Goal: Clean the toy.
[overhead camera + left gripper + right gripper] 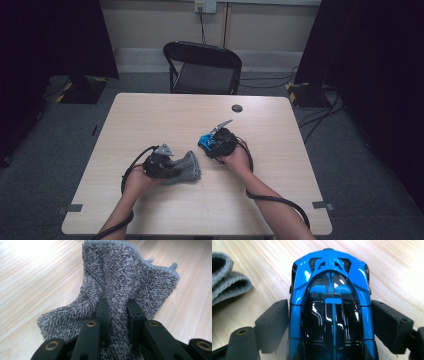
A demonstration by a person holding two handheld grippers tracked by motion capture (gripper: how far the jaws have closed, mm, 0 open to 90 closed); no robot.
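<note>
A grey terry towel [189, 166] [125, 272] lies bunched on the pale wooden table [165, 115], left of centre. My left gripper [175, 169] [117, 303] is shut on a fold of it, and the pile bulges up between the two black jaws. To the right stands a blue and black toy car [206, 141] [332, 277] on the tabletop. My right gripper [211, 145] [329, 307] straddles the car from behind, one pad close along each side, with a thin gap at the left pad. The towel's hemmed edge [227, 282] shows left of the car.
A small dark round disc [237, 108] lies near the table's far edge. A black folding chair [202, 67] stands behind the table. Grey tape marks [74, 207] sit at the near corners. Cables trail from both grippers over the near edge.
</note>
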